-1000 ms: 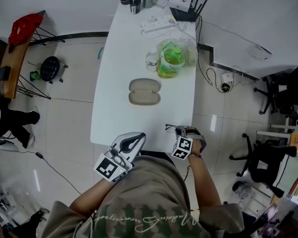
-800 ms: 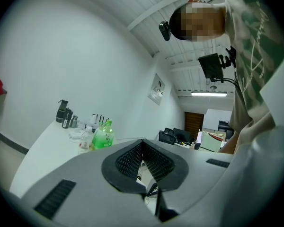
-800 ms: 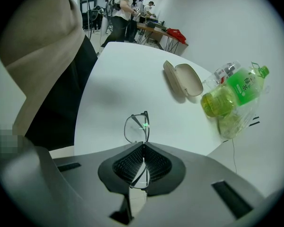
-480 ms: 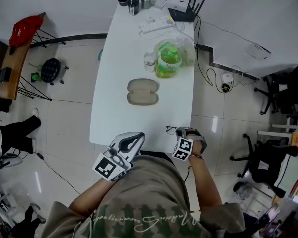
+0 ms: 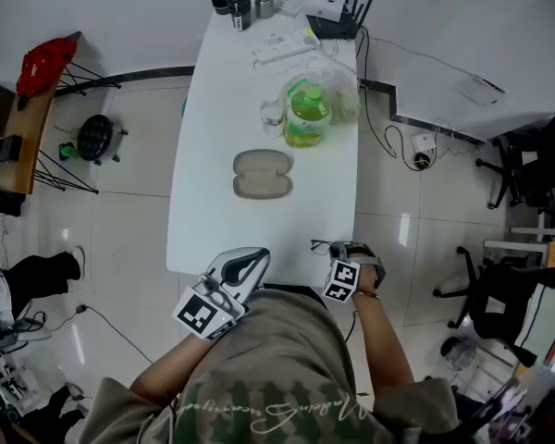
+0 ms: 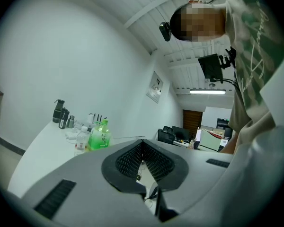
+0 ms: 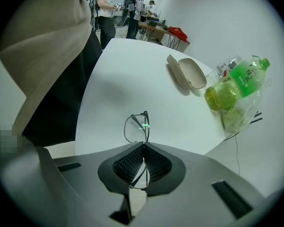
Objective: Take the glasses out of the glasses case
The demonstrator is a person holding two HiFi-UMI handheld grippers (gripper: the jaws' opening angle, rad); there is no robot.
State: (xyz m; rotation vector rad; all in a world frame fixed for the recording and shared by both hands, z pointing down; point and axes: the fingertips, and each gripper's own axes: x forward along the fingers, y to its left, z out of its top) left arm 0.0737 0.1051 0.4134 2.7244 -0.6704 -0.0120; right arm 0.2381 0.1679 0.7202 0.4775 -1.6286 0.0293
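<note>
Holding the glasses [image 7: 136,128] in my right gripper [image 7: 143,148], I see its jaws pressed together on the thin dark frame. One lens stands out past the tips and the rest of the frame runs back between the pads. The glasses sit edge-on to this gripper's camera, above the near right part of the white table [image 5: 222,109], close to its front edge.

The glasses case [image 5: 262,174] lies open on the middle of the table, well apart from the right gripper and farther from me. From the right gripper view its lid stands up at an angle and the beige inside shows. I can't see anything in it.

My left gripper [image 5: 245,265] hangs at the near edge of the table, to the left of the right one. Its jaws are together with nothing between them, and it touches nothing.

Beyond the case, a green bottle [image 5: 305,109] stands in a clear plastic bag on the right side of the table. Small dark containers and a router sit at the far end.
</note>
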